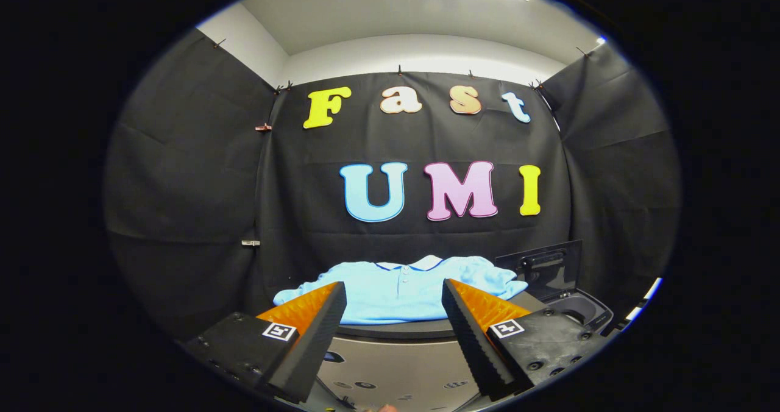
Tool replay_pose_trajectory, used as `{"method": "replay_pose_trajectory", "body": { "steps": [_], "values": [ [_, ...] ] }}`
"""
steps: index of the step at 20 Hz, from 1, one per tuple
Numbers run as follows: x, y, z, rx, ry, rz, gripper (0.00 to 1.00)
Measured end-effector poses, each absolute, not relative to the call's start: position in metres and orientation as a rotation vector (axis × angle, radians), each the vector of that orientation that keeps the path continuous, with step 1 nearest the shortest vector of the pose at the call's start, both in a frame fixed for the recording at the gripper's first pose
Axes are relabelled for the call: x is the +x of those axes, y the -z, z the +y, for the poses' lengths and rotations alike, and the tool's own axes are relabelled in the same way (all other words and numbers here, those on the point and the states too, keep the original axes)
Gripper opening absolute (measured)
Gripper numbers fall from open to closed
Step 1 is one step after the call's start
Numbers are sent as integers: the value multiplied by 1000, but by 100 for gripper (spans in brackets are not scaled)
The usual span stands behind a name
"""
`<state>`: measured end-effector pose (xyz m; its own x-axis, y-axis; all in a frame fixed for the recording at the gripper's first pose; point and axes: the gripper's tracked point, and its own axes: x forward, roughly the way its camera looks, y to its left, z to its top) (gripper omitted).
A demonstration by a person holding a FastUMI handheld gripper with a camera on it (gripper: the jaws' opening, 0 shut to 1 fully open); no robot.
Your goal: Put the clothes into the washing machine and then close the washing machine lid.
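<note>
The tongs (pixel 395 314) stand released, their two ridged fingers (pixel 317 333) spread wide apart with nothing between them and touching nothing. Each finger base carries a small square black-and-white marker tag (pixel 280 331); no readable wording shows on either.

Just below and between the fingers lies the pale front panel (pixel 396 369) of the washing machine, marked with a few small dark symbols too blurred to read. Above it runs the dark curved rim of the machine's top (pixel 396 329).

Just ahead of the fingers, resting on top of the machine, lies a light blue polo shirt (pixel 390 290), spread flat with its white-edged collar and buttoned placket facing up. Its sleeves reach out behind both fingertips.

Beyond the right finger, the machine's dark lid (pixel 539 269) stands raised and tilted back, and beside it sits what appears to be a dark recessed tray or opening (pixel 579 308), though the view there is warped and dim.

Behind everything hangs the black cloth wall (pixel 195 186), with a pale ceiling (pixel 396 16) above.
</note>
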<state>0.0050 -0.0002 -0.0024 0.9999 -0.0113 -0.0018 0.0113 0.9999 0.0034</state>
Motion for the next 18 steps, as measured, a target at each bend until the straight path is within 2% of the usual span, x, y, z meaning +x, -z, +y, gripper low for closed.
{"method": "replay_pose_trajectory", "body": {
  "steps": [18],
  "values": [
    [30, 3, -9, 6, 35, 28, 99]
  ]
}}
